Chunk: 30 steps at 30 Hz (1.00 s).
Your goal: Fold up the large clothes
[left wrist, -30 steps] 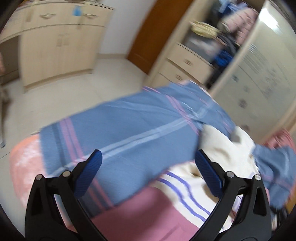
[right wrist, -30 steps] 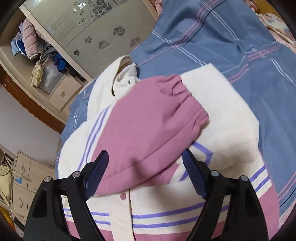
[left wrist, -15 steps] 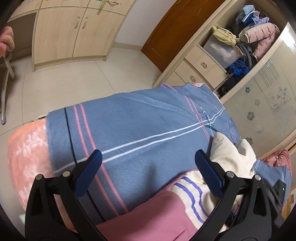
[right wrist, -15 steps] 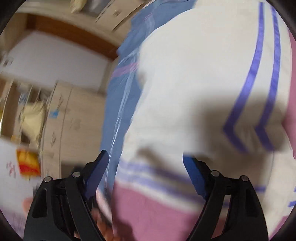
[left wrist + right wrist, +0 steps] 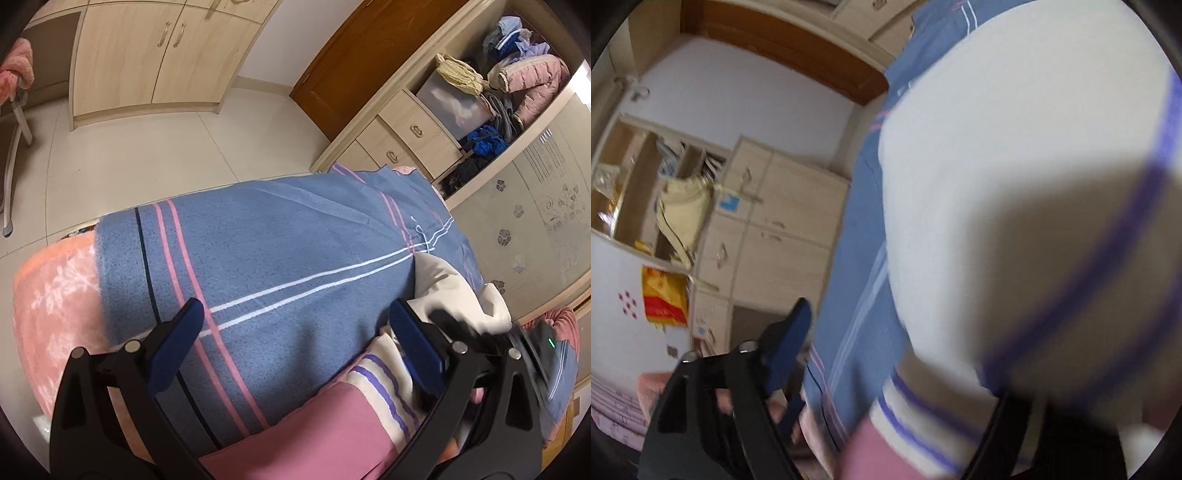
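A cream and pink jacket with purple stripes [image 5: 373,406] lies on a blue striped blanket [image 5: 288,266] on the bed. My left gripper [image 5: 295,343] is open and empty, hovering above the blanket by the jacket's hem. In the right wrist view the jacket [image 5: 1015,184] fills the frame very close and blurred. My right gripper [image 5: 897,362] is open; its left finger [image 5: 786,347] shows, and the jacket's cream fabric hides the right finger's tip. The right gripper also shows in the left wrist view [image 5: 480,332], over the jacket's cream part.
A pink patterned bedcover [image 5: 55,295] lies under the blanket at the bed's near-left edge. An open wardrobe with drawers and piled clothes [image 5: 476,92] stands beyond the bed. Low cabinets [image 5: 155,55] and tiled floor [image 5: 147,158] are at the far left.
My right gripper has dropped close to the jacket's cream side and tilted over it. My left gripper has shifted a little toward the blanket, still open.
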Available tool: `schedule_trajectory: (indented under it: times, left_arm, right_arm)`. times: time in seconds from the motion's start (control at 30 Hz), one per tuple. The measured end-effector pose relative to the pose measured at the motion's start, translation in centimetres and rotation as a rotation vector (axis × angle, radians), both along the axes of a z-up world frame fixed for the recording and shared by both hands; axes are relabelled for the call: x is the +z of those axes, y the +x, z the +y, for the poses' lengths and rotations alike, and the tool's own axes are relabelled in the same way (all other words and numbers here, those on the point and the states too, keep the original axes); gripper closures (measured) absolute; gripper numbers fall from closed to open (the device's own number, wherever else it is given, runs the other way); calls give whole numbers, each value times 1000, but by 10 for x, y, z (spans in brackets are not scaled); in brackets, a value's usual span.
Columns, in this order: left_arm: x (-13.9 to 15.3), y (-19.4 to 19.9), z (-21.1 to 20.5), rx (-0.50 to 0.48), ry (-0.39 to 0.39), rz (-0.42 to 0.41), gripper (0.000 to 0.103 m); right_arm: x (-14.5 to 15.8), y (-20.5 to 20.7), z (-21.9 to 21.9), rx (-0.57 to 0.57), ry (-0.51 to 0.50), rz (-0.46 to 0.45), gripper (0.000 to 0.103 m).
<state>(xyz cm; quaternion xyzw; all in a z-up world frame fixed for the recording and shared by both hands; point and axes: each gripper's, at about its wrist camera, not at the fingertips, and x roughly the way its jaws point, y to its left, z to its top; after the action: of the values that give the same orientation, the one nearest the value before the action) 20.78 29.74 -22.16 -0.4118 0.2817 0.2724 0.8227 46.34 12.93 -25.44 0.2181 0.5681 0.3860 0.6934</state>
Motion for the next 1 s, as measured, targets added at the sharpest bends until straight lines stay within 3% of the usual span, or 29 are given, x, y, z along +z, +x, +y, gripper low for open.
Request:
schedule_trajectory:
  times: [0.1,0.17,0.23,0.3,0.4,0.5,0.53,0.6,0.63,0.7,0.77,0.83,0.9,1.0]
  left_arm:
    - [-2,3,-1,-20,-10,0,2]
    - [-1,5,-3,-28,-2,8,2]
    - [-1,6,-5,-27,1,8,2]
    - [-1,6,-7,-26,0,5,2]
    - [-1,9,-10,-33,10,14,2]
    - [-2,9,-10,-31,17,25,2]
    - [-2,10,-9,-30,12,25,2]
    - [-4,10,-8,-34,4,27,2]
    - [-5,10,-7,-35,2,30,2]
    - [-5,12,-7,-28,-1,32,2]
    - [-8,13,-6,-15,-20,33,2]
    - [-11,16,-7,-24,-41,27,2]
    - [-11,21,-11,-56,-41,33,2]
    - [-9,24,-14,-66,-11,49,2]
  right_arm:
    - [19,-25,-22,78,-34,-25,20]
    - [46,-46,-46,78,-39,-160,21]
    - [77,-53,-67,-17,-129,-379,24]
    - [90,-54,-78,-112,-221,-495,32]
    - [74,-25,-68,-125,-355,-466,44]
    - [9,4,-42,-6,-535,-325,45]
    - [-4,6,-30,43,-591,-342,44]
    - [0,-1,-18,96,-669,-422,45]
    - [10,-4,-13,144,-687,-418,45]
    - [43,-10,-16,170,-568,-411,46]
    - [78,-20,-12,143,-541,-558,46]
    - [97,-22,2,113,-594,-710,46]
    - [88,-1,16,141,-610,-666,48]
    - [41,37,43,180,-676,-594,54]
